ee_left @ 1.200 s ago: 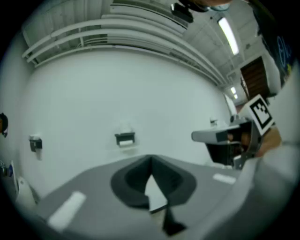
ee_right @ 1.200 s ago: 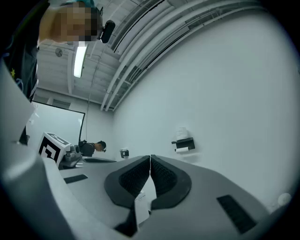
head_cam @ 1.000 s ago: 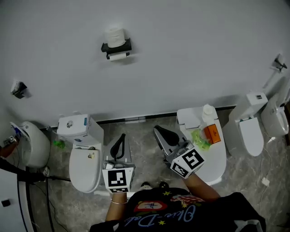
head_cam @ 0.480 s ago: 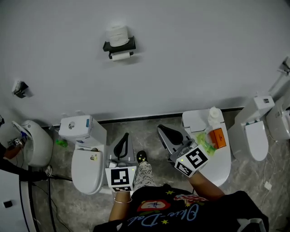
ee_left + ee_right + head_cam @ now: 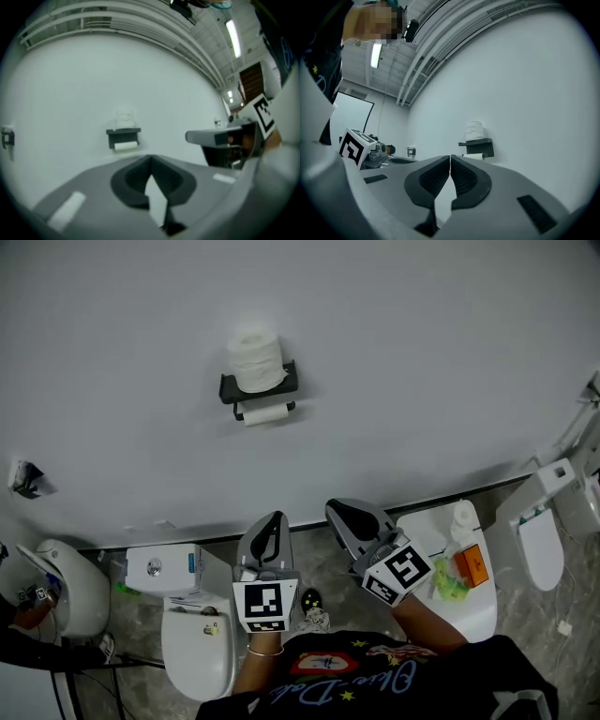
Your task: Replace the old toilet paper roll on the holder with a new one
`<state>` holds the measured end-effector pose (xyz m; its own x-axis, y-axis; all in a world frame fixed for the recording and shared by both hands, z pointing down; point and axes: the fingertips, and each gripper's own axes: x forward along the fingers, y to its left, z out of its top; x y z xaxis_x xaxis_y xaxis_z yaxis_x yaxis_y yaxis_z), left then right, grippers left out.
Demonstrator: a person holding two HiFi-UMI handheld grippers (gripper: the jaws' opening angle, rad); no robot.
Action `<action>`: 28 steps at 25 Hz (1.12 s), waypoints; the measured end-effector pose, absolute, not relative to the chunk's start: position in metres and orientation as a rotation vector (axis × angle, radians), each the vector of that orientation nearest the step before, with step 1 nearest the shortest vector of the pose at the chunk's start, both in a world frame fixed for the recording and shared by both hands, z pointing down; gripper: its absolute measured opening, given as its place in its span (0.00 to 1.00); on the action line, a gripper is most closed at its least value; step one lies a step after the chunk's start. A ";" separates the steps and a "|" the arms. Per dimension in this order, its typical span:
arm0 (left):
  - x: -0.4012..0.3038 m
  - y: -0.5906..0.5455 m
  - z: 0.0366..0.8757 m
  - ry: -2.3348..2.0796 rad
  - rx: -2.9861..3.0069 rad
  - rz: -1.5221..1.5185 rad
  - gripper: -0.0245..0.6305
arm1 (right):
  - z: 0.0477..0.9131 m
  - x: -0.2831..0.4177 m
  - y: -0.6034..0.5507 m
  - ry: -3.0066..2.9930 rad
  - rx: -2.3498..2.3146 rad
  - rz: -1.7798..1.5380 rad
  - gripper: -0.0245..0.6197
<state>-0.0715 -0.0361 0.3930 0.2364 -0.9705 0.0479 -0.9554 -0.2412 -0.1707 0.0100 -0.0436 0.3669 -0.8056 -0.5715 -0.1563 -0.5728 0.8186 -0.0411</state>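
Soft, even light is falling on the pale wall (image 5: 394,352), the holder (image 5: 259,388) casting only a faint shadow below. Ceiling strip lights (image 5: 233,37) are glaring in both gripper views, whose edges are bending and darkening, and the left gripper (image 5: 151,161) is blurring close to its camera.

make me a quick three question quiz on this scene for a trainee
1. True or false: the left gripper is carrying a paper roll.
2. Where does the full roll sit? A on top of the holder; B on a toilet tank; C on the floor.
3. How do the jaws of the right gripper stand?
Key: 1 false, its shut jaws are empty; 2 A; 3 shut, with nothing between them.
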 end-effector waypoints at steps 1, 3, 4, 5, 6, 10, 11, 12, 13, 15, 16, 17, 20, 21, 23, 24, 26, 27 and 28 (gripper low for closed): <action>-0.080 -0.052 0.391 1.850 -2.395 -0.218 0.04 | 0.365 0.001 -0.059 2.832 -0.919 0.017 0.06; -0.093 -0.080 0.388 1.815 -2.420 -0.215 0.04 | 0.360 -0.015 -0.087 2.809 -0.960 0.027 0.06; -0.099 -0.091 0.387 1.798 -2.434 -0.210 0.04 | 0.358 -0.022 -0.099 2.797 -0.977 0.026 0.06; -0.104 -0.101 0.387 1.787 -2.446 -0.205 0.04 | 0.357 -0.029 -0.109 2.788 -0.989 0.021 0.06; -0.110 -0.110 0.388 1.783 -2.456 -0.202 0.04 | 0.357 -0.036 -0.117 2.785 -0.997 0.016 0.06; -0.126 -0.142 0.393 1.787 -2.491 -0.181 0.04 | 0.359 -0.059 -0.142 2.799 -0.993 -0.007 0.06; -0.127 -0.148 0.393 1.784 -2.504 -0.160 0.04 | 0.359 -0.062 -0.146 2.802 -0.989 -0.012 0.06; -0.129 -0.153 0.393 1.783 -2.526 -0.125 0.04 | 0.359 -0.064 -0.151 2.806 -0.987 -0.017 0.06; -0.130 -0.158 0.394 1.788 -2.560 -0.068 0.04 | 0.359 -0.064 -0.155 2.809 -0.988 -0.024 0.06; -0.134 -0.171 0.395 1.827 -2.680 0.156 0.04 | 0.358 -0.063 -0.164 2.815 -0.991 -0.033 0.06; -0.137 -0.176 0.396 1.853 -2.759 0.338 0.04 | 0.358 -0.062 -0.167 2.819 -0.992 -0.034 0.06; -0.140 -0.182 0.396 1.875 -2.836 0.559 0.04 | 0.357 -0.060 -0.170 2.822 -0.993 -0.035 0.06; -0.151 -0.202 0.398 1.867 -2.953 1.249 0.25 | 0.354 -0.055 -0.179 2.823 -0.991 -0.037 0.06; -0.153 -0.209 0.398 1.847 -2.948 1.440 0.26 | 0.352 -0.053 -0.181 2.823 -0.990 -0.034 0.06; -0.158 -0.221 0.400 1.801 -2.902 1.770 0.31 | 0.350 -0.047 -0.184 2.825 -0.992 -0.028 0.06; -0.160 -0.227 0.400 1.778 -2.870 1.898 0.34 | 0.350 -0.044 -0.185 2.826 -0.996 -0.029 0.06; -0.162 -0.239 0.398 1.744 -2.815 2.033 0.37 | 0.351 -0.037 -0.189 2.827 -1.006 -0.034 0.06; -0.163 -0.246 0.397 1.745 -2.798 2.050 0.42 | 0.351 -0.035 -0.191 2.827 -1.012 -0.037 0.06; -0.164 -0.252 0.397 1.758 -2.784 2.053 0.43 | 0.352 -0.032 -0.192 2.826 -1.018 -0.038 0.06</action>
<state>-0.1638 -0.2519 0.3969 0.1560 -0.9218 -0.3550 -0.2092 -0.3821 0.9001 -0.0316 -0.1923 0.3515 -0.7618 -0.6365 -0.1208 -0.6330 0.7709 -0.0701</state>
